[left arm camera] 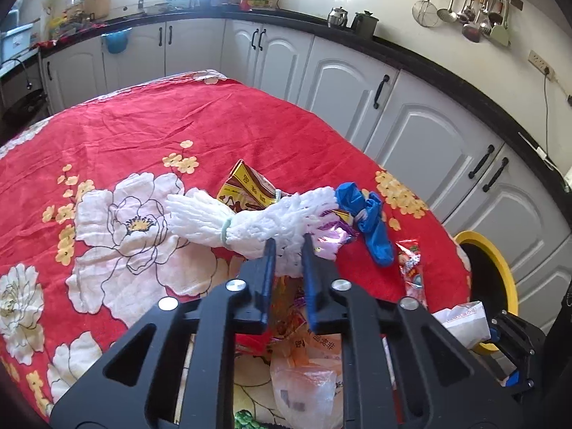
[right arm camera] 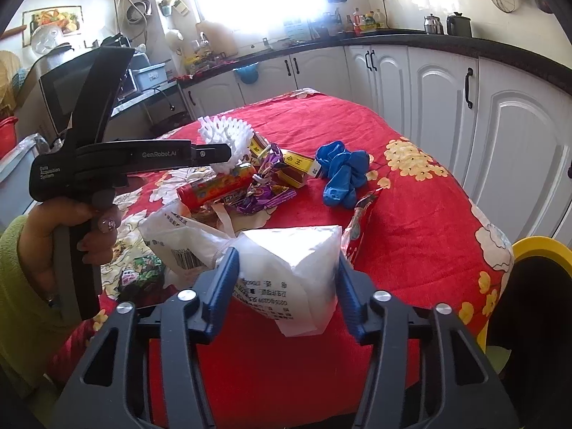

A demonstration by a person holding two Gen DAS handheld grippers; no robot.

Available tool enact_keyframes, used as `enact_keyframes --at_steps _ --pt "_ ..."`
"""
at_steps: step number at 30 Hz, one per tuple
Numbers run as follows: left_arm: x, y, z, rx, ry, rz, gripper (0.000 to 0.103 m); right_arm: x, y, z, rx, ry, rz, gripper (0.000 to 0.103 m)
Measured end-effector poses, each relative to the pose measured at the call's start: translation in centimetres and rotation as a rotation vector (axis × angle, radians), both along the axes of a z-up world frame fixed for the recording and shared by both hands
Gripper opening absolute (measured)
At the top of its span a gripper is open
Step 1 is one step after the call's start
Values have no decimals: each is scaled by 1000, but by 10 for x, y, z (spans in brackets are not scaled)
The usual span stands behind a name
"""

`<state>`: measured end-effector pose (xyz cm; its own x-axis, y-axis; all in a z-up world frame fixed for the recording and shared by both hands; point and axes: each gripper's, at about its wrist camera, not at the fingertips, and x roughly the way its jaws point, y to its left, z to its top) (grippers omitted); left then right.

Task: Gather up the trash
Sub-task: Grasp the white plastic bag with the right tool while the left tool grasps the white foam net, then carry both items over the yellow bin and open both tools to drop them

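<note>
White foam fruit net [left arm camera: 250, 227], on the red-clothed bench [left arm camera: 143, 125] amid wrappers: featherlight, soft, springy, crushable; left tongs [left arm camera: 289, 240] clenched on its end; right tongs [right arm camera: 284, 261] grasping a limp white plastic packet [right arm camera: 289, 268].

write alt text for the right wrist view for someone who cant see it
The right claw grips a white plastic packet over a table with a red floral cloth. Beyond it lie bright wrappers and a crumpled blue glove. At left, a hand holds the left claw on white foam netting.
</note>
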<state>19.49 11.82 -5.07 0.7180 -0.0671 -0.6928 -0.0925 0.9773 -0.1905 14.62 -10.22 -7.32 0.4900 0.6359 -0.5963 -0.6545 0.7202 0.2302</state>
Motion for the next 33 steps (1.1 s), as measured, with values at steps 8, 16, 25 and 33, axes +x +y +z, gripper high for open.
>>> enact_keyframes --at_steps 8,16,25,33 --pt "-15 6 13 -20 -60 10 3 -11 -11 10 29 -21 -5 34" --pt "-34 8 36 -29 -133 16 2 -18 -21 27 70 -61 -13 21" --pt "-54 -1 61 -21 -200 -8 2 -30 -32 52 122 -129 -13 20" --pt "-62 -16 78 -19 -238 -38 2 -31 -59 72 169 -183 -85 19"
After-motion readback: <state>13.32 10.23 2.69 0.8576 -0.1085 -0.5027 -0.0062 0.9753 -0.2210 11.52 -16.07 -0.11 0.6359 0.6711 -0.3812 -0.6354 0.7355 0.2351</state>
